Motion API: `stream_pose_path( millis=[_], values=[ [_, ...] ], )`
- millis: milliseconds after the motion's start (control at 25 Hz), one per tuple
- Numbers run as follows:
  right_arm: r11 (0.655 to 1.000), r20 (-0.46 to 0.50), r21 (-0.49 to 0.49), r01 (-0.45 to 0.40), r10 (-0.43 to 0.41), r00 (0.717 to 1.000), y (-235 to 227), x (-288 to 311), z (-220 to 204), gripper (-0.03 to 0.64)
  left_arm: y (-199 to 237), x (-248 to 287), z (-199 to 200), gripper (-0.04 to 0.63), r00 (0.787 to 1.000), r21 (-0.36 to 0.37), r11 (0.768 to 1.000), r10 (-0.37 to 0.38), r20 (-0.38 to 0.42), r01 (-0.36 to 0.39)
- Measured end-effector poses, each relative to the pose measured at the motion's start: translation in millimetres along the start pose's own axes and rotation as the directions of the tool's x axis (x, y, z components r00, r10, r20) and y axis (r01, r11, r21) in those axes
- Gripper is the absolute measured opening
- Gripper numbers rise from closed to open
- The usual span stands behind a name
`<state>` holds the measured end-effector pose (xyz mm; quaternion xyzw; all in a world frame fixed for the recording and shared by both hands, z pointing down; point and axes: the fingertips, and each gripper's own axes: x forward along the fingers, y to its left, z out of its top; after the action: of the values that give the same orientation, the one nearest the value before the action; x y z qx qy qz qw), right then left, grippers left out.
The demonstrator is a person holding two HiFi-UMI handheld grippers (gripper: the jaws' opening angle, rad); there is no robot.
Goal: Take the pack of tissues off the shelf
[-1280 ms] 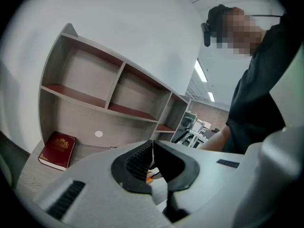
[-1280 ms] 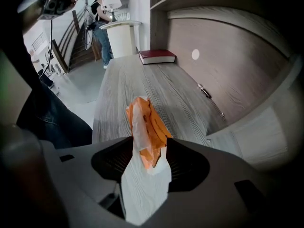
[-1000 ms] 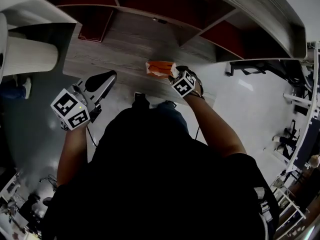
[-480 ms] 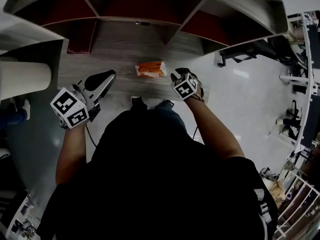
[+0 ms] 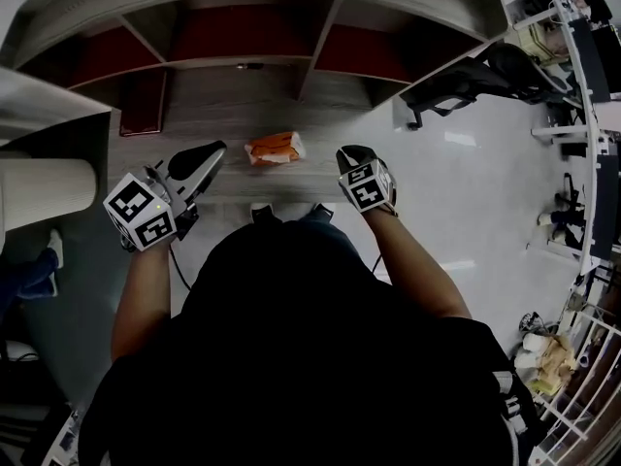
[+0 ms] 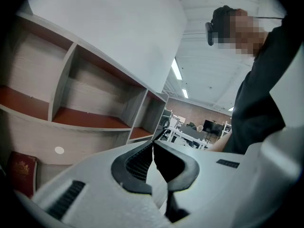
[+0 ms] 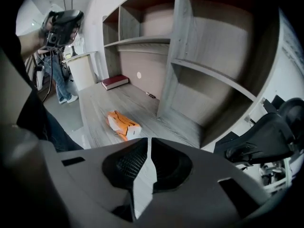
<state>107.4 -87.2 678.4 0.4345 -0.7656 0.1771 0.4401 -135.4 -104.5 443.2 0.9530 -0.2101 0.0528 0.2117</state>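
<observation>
Grey desk (image 5: pixel 330 115) beneath an open shelf (image 5: pixel 243 63): the orange pack of tissues (image 5: pixel 275 149) lies near the desk's front edge, off the shelf. The left tool (image 5: pixel 215 147) and right tool (image 5: pixel 351 151), both closed and empty, hover apart from it. They are best kept clear of the pack.

The red book (image 6: pixel 21 172) is cut off at the rim; the small dark thing (image 7: pixel 150 95) on the desk (image 7: pixel 95 106) is too small to name.

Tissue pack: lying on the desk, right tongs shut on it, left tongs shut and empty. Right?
No: the right tongs are shut on nothing; the right gripper view shows the tissue pack lying on the desk, apart from them. Left tongs shut and empty, yes.
</observation>
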Motion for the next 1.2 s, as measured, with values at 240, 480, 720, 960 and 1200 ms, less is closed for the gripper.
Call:
stream_pose_path(
  millis=[240,480,720,960,1200],
  values=[
    [0.994,0.073,0.102,0.035,-0.043,0.996,-22.6,-28.8,-5.2,0.021,-11.3,17.4,12.5,0.020,1.000,0.033,0.999,-0.023,0.009,0.023],
    [0.984,0.109,0.172,0.040,-0.060,0.992,-44.6,-62.6,0.9,0.013,-25.3,33.0,17.7,0.020,0.999,0.116,0.993,-0.026,-0.019,0.028],
    [0.980,0.180,0.194,0.044,-0.079,0.980,-58.9,-94.4,17.9,0.011,-30.4,40.8,17.9,0.020,0.999,0.115,0.993,-0.030,-0.014,0.031],
    [0.985,0.218,0.144,0.089,-0.120,0.969,-74.3,-118.6,27.8,0.011,-31.5,52.9,25.9,0.020,1.000,0.130,0.991,-0.018,-0.006,0.019],
    [0.982,0.263,0.160,0.097,-0.137,0.955,-87.3,-141.7,33.2,0.009,-35.1,67.9,28.4,0.020,1.000,0.150,0.989,-0.012,-0.008,0.013]
  ],
)
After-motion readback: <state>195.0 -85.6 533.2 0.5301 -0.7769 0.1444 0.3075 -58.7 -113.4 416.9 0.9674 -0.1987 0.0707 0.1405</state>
